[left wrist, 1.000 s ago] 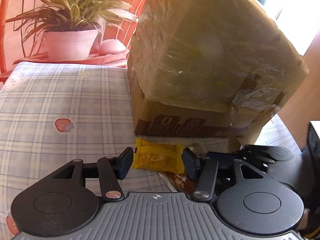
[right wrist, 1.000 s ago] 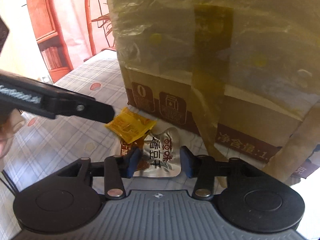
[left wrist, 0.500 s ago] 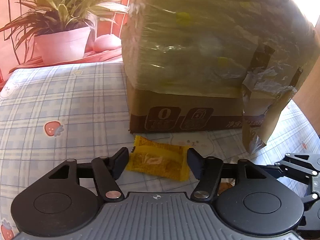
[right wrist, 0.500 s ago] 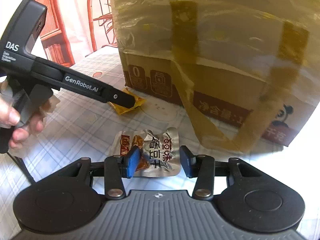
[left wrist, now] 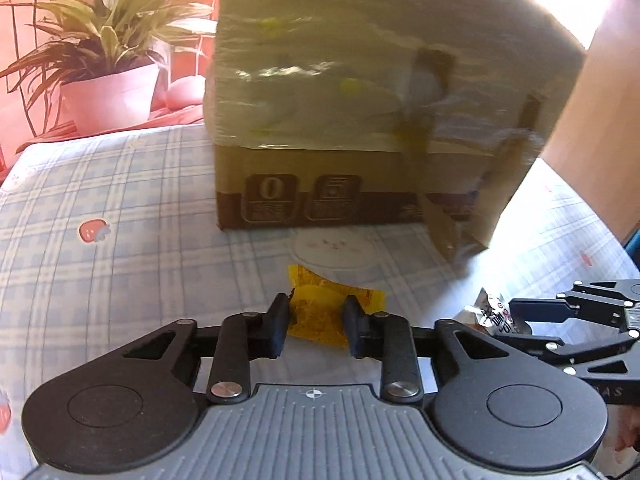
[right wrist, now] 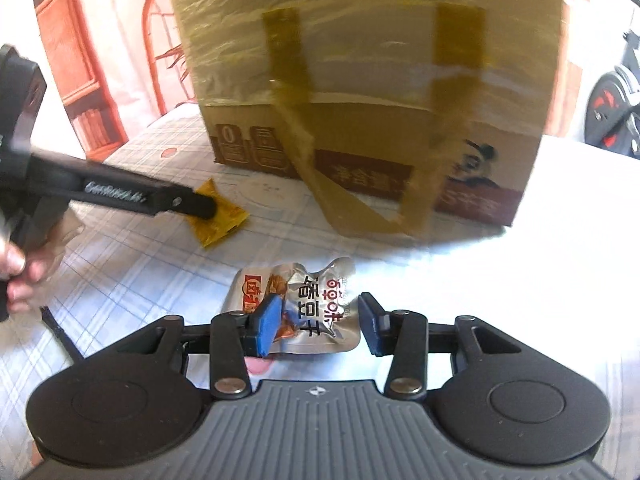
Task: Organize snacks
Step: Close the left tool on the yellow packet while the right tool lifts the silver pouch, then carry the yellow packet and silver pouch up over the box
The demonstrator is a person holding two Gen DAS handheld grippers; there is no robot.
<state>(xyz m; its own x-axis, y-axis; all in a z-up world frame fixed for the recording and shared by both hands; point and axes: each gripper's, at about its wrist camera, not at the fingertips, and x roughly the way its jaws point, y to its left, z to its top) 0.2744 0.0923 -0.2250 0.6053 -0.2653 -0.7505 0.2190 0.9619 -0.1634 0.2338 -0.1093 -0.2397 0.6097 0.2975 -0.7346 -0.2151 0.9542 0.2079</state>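
Note:
A yellow snack packet point(left wrist: 320, 296) sits between the fingers of my left gripper point(left wrist: 316, 330), whose jaws are closing and pinch its crumpled near end. In the right wrist view that left gripper point(right wrist: 208, 210) reaches in from the left with the yellow packet point(right wrist: 226, 220) at its tip. My right gripper point(right wrist: 316, 324) holds a silver foil snack pouch point(right wrist: 316, 292) with red print between its blue pads, its jaws still closing a little. The same pouch point(left wrist: 492, 314) shows at the right edge of the left wrist view.
A large taped cardboard box point(left wrist: 360, 100) stands just behind both snacks on the blue checked tablecloth point(left wrist: 120, 208). A potted plant point(left wrist: 108, 96) is at the back left. A person's hand point(right wrist: 16, 276) grips the left tool. An exercise bike point(right wrist: 612, 112) stands far right.
My left gripper's jaws went from wide open around the yellow packet to pinching it. Both grippers drew back from the box, the right one carrying the silver pouch with it.

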